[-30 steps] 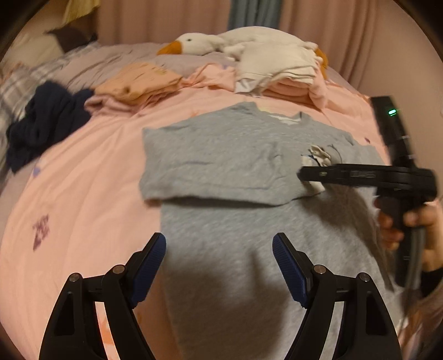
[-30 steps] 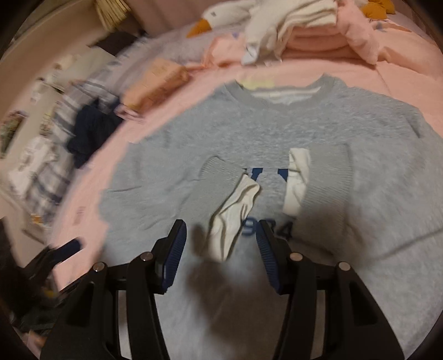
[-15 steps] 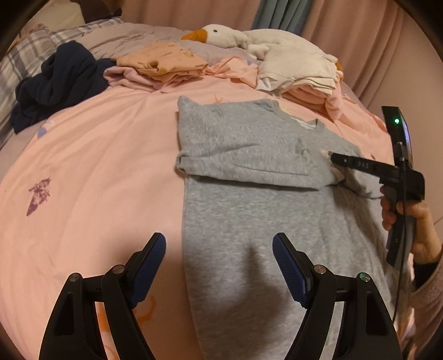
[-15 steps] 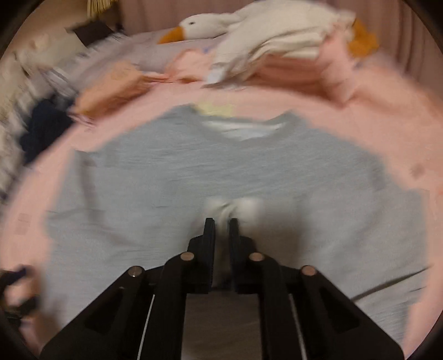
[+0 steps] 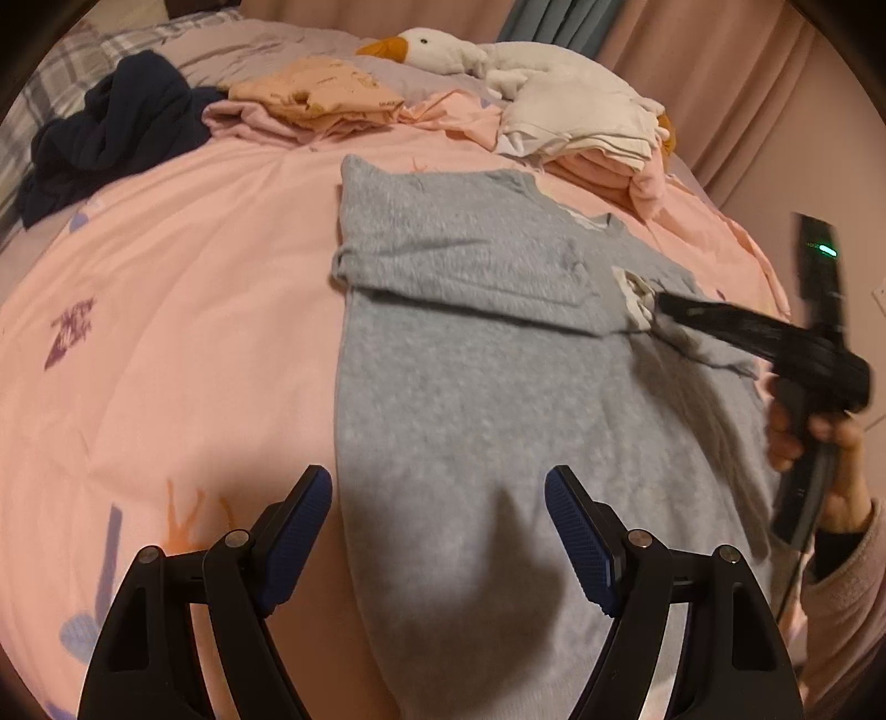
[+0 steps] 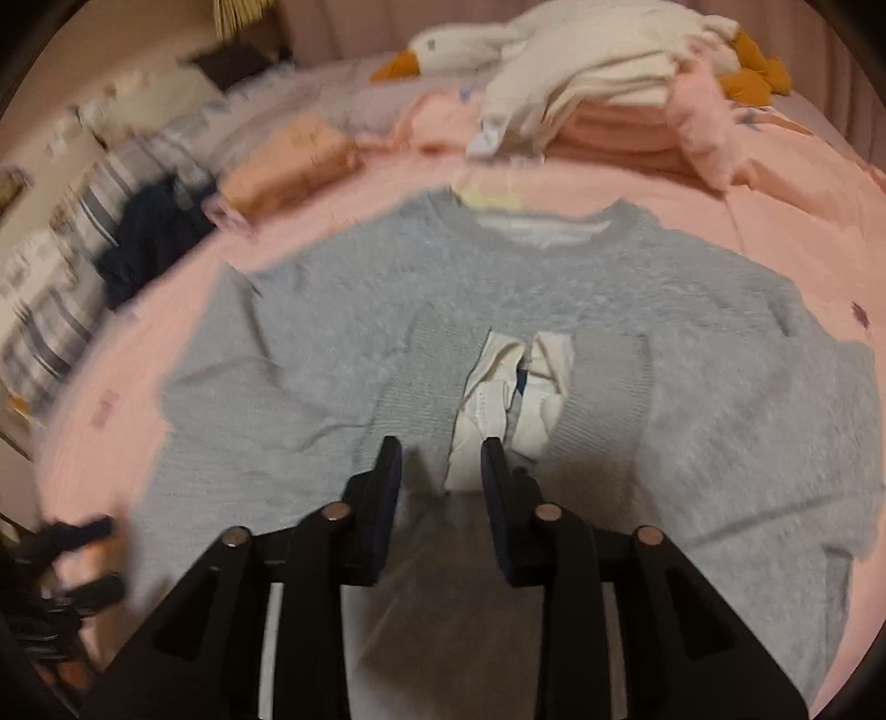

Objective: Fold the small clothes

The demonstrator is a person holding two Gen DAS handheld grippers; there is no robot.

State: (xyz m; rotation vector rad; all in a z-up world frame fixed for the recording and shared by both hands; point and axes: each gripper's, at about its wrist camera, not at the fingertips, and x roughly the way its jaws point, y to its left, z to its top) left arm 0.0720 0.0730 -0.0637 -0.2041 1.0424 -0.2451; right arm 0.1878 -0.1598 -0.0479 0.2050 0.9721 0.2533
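A grey sweatshirt (image 5: 470,399) lies flat on the pink bed. Both sleeves are folded across its chest, and their white cuffs (image 6: 498,382) meet in the middle. My right gripper (image 6: 438,451) hovers just short of the cuffs with its jaws opening. The edge of the left cuff shows between the fingertips, but the pads do not press on it. The left wrist view shows that gripper's tip (image 5: 664,307) at the cuffs (image 5: 637,293). My left gripper (image 5: 437,490) stands open over the sweatshirt's lower left edge, holding nothing.
A plush goose (image 5: 443,44) lies at the head of the bed. In front of it are a stack of folded white and pink clothes (image 5: 581,127), an orange folded garment (image 5: 315,94) and a crumpled navy garment (image 5: 111,127). Bare pink sheet (image 5: 194,277) lies left of the sweatshirt.
The right gripper shut on a white cuff, brought it against the other cuff, then parted its jaws and backed off. The left gripper shifted down toward the sweatshirt's left edge and stayed open.
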